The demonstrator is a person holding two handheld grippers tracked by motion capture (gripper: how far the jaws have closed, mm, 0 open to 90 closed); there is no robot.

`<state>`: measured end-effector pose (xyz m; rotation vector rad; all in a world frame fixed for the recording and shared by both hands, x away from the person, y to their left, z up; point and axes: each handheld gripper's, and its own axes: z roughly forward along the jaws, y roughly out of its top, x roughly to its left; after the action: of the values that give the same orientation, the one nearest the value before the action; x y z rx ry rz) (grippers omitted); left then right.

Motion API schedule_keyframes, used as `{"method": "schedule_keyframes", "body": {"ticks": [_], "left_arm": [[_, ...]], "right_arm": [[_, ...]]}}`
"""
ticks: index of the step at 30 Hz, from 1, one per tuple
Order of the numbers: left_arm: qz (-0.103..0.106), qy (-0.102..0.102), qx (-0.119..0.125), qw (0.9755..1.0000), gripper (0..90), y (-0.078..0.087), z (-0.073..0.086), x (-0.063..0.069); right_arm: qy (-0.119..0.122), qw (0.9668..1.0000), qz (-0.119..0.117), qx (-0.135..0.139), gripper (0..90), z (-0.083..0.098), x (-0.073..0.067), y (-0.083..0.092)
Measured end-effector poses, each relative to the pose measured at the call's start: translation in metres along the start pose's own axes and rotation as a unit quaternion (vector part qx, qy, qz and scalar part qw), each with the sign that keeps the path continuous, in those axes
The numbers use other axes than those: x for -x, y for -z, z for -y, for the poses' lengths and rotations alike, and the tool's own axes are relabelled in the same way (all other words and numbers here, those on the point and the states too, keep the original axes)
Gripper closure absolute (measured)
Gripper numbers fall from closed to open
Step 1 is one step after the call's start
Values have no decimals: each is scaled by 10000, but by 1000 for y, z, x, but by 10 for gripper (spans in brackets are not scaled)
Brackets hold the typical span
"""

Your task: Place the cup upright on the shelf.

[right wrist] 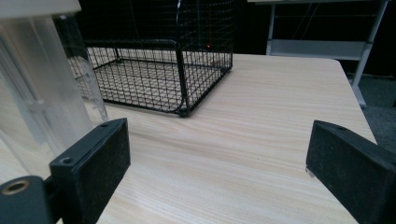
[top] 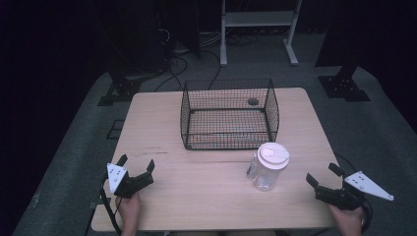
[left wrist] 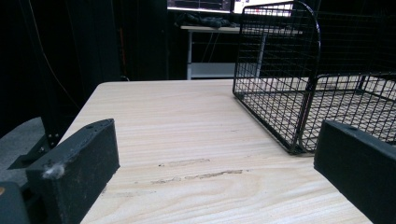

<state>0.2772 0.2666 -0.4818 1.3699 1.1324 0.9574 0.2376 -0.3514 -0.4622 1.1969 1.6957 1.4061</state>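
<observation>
both left gripper (top: 136, 164) & right gripper (top: 323, 176) w/ jaws wide apart, holding nothing, clear jar (top: 268, 167) nearest right.

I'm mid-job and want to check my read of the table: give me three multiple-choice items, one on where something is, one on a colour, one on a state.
1. Where does the clear cup stand?
A. inside the wire basket
B. on the table in front of the wire basket, toward the right claw
C. at the table's far left corner

2. What colour is the cup's lid?
A. white
B. red
C. black

3. How do the two claws stand?
A. both shut on the cup
B. left open, right shut on the basket
C. both open, holding nothing

Answers:
1 B, the cup sits on the table just outside the near wall of the wire basket, nearer the right claw.
2 A, the lid shows white from above.
3 C, the left claw and right claw each show spread jaws with bare wood between.
</observation>
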Motion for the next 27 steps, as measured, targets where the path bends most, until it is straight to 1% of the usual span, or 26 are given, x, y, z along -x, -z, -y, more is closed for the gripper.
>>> {"method": "schedule_keyframes", "body": {"ticks": [7,15,17,18,21,27], "left_arm": [[-4,-15,2,10000,0,0,0,0],[-17,-23,5,10000,0,0,0,0],[-21,-19,0,10000,0,0,0,0],[-21,-19,0,10000,0,0,0,0],[-19,-25,-1,10000,0,0,0,0],[-20,-8,4,10000,0,0,0,-1]], "right_arm": [[18,10000,-21,42,54,-3,-1,3],[44,9998,-155,75,53,-6,-7,2],[57,9997,-226,50,52,-8,-11,2],[57,9997,-226,50,52,-8,-11,2],[101,9995,-299,35,30,-10,-15,2],[113,9985,-543,40,21,-16,-24,1]]}}
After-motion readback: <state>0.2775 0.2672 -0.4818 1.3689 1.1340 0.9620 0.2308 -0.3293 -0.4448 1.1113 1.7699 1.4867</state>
